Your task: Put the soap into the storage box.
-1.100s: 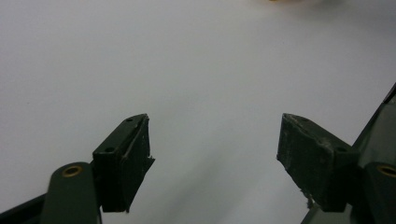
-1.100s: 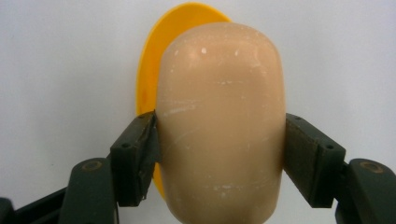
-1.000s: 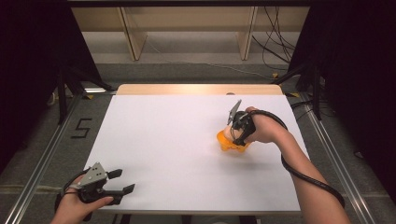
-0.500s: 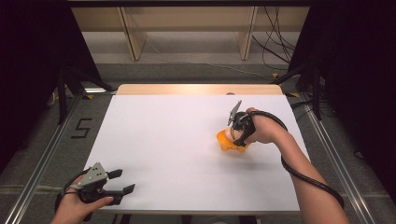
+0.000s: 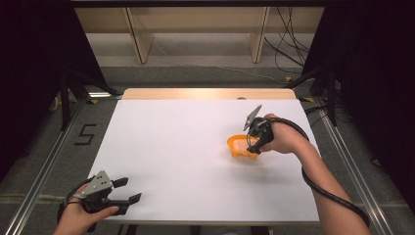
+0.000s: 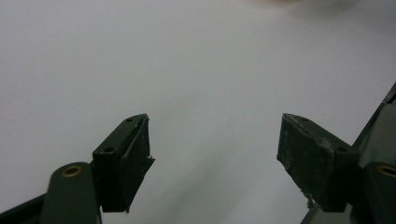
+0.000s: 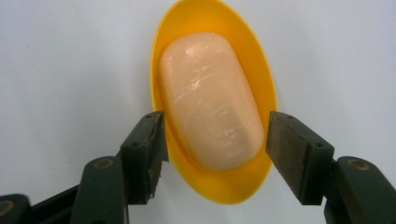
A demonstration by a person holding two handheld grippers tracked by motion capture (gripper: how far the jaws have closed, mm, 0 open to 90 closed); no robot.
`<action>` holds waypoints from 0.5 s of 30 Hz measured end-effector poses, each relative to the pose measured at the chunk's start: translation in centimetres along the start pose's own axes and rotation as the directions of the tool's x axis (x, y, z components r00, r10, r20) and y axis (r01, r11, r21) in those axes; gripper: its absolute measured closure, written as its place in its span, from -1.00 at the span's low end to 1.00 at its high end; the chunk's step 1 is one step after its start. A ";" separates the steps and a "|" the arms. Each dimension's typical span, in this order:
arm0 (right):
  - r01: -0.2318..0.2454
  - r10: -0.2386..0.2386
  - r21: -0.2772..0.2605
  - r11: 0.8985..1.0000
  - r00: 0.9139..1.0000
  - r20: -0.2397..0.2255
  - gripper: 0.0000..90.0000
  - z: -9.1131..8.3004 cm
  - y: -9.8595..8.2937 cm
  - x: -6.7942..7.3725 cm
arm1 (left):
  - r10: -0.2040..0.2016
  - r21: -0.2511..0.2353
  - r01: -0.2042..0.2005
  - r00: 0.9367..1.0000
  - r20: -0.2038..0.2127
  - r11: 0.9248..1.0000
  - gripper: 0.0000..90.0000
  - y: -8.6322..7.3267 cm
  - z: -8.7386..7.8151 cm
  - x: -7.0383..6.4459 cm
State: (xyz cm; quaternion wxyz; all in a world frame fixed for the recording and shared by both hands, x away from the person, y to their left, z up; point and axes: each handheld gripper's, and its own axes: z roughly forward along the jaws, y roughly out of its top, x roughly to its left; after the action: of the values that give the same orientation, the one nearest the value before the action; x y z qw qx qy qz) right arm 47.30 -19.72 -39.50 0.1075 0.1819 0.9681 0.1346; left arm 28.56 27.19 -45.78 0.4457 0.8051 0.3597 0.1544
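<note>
A yellow oval soap dish (image 7: 212, 100) holding a pale soap bar (image 7: 212, 100) is set right of centre on the white counter (image 5: 186, 147). It is straddled across its short width by the spread right tool (image 7: 215, 140), its long axis running away between the jaws. The left tool (image 6: 215, 144) is held wide, empty, at the near left corner.

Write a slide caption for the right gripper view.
Open right gripper straddling a yellow dish holding a peach soap bar.

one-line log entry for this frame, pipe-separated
right gripper: open, jaws either side of yellow dish | soap bar: in dish | left gripper: open, idle over white table
</note>
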 end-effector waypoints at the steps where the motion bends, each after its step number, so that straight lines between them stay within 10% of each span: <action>1: 0.005 -0.005 -0.018 1.000 1.000 -0.001 -0.15 -0.1 -0.3 0.0 | -0.014 -0.008 0.014 1.000 0.001 1.000 -0.44 0.0 0.0 -0.1; 15: -0.176 0.187 -0.140 0.974 0.980 0.067 -0.23 -1.5 -4.6 1.6 | -0.016 0.004 0.016 1.000 -0.002 1.000 -0.44 0.0 0.1 -0.2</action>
State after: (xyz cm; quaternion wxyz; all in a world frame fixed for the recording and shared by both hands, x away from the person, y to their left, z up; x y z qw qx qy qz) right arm 43.97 -23.57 -39.71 0.1451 0.2674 0.9312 0.2008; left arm 28.46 27.03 -45.84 0.4447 0.8030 0.3669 0.1511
